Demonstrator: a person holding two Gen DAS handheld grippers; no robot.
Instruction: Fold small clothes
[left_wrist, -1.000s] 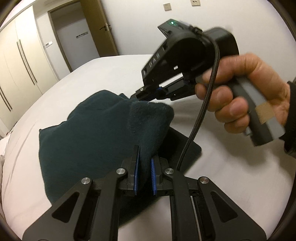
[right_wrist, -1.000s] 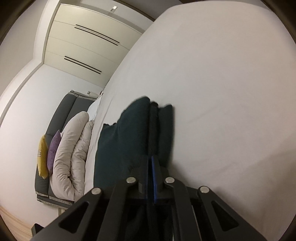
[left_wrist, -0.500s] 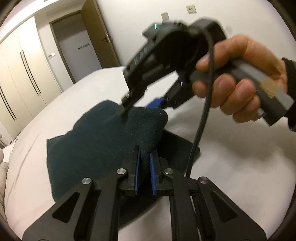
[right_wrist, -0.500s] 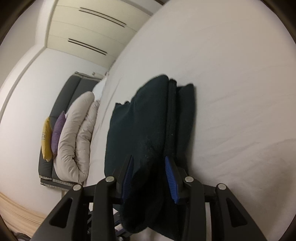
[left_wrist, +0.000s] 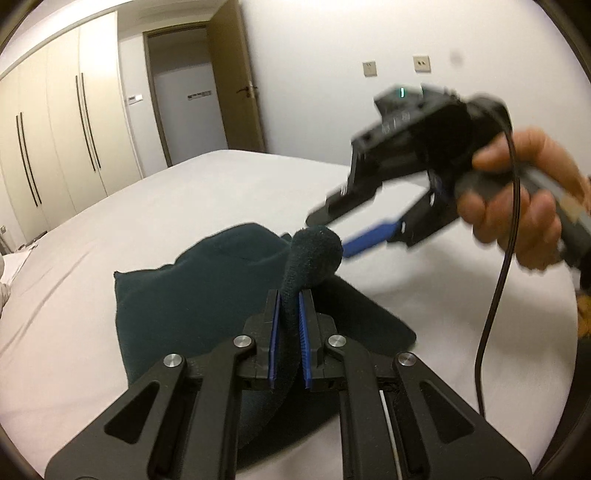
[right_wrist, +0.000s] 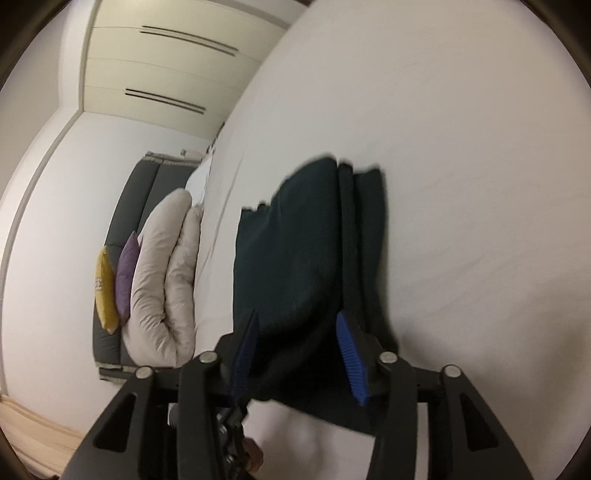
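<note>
A dark teal garment (left_wrist: 192, 295) lies partly folded on the white bed (left_wrist: 166, 206). My left gripper (left_wrist: 289, 310) is shut on a raised fold of the garment, which sticks up above the blue pads. My right gripper (left_wrist: 332, 236) is held in a hand at the right of the left wrist view. Its jaws stand wide open just beyond the raised fold. In the right wrist view the open right gripper (right_wrist: 297, 325) frames the garment (right_wrist: 295, 251) without gripping it.
Wardrobe doors (left_wrist: 55, 140) and a doorway (left_wrist: 184, 110) stand beyond the bed. A rolled beige duvet (right_wrist: 162, 280), a purple cushion (right_wrist: 125, 273) and a yellow cushion (right_wrist: 105, 291) lie against a grey headboard (right_wrist: 136, 199). A black cable (left_wrist: 498, 277) hangs from the right gripper.
My right gripper has opened, let go of the garment and pulled back to the right. My left gripper keeps its hold on the fold.
</note>
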